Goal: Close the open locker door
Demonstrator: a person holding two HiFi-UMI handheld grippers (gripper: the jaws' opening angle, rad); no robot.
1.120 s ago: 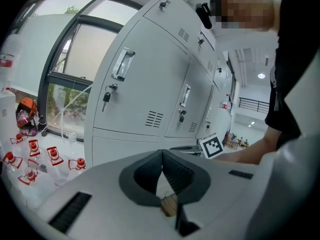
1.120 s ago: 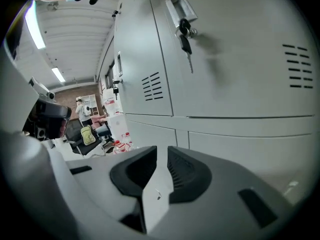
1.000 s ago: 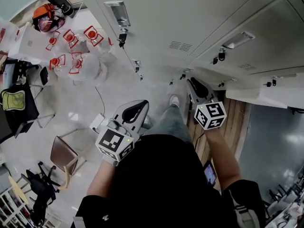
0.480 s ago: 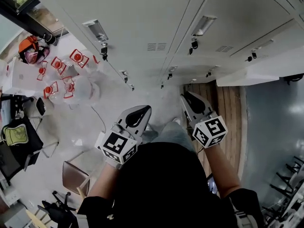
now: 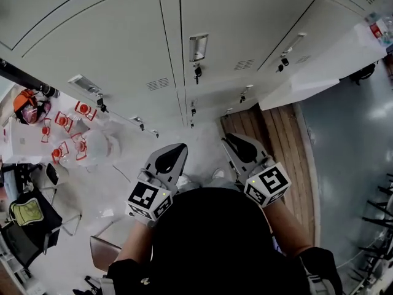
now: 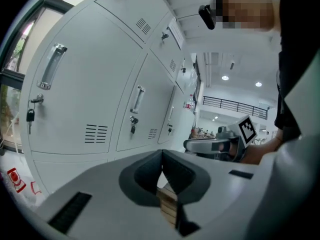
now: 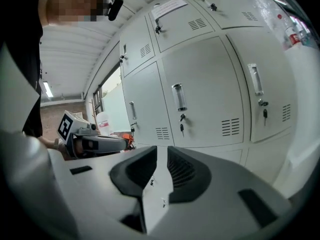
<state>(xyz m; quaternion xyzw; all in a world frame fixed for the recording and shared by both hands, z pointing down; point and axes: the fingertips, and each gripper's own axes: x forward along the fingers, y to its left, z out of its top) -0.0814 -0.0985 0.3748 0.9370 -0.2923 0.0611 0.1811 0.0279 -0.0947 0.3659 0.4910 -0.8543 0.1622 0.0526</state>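
Note:
A bank of white lockers (image 5: 184, 54) fills the top of the head view. One locker door (image 5: 319, 72) stands open at the upper right, jutting out from the row. Both grippers are held close to my body, short of the lockers. My left gripper (image 5: 169, 158) has its tips together and holds nothing. My right gripper (image 5: 241, 147) shows a narrow gap between its jaws, also empty. The left gripper view looks along closed doors (image 6: 100, 99), with the right gripper (image 6: 220, 145) beside it. The right gripper view faces closed doors (image 7: 200, 99), and a white panel (image 7: 302, 114) rises at its right edge.
A wooden floor strip (image 5: 276, 134) runs under the right gripper. To the left are a table with red-marked items (image 5: 67, 134), an orange helmet (image 5: 27, 103) and a chair (image 5: 104, 251). A red-labelled bottle (image 7: 292, 34) shows at the upper right.
The head view has swung towards the lockers, which now fill the top. The open door has shifted to the upper right. Both grippers stay near my body.

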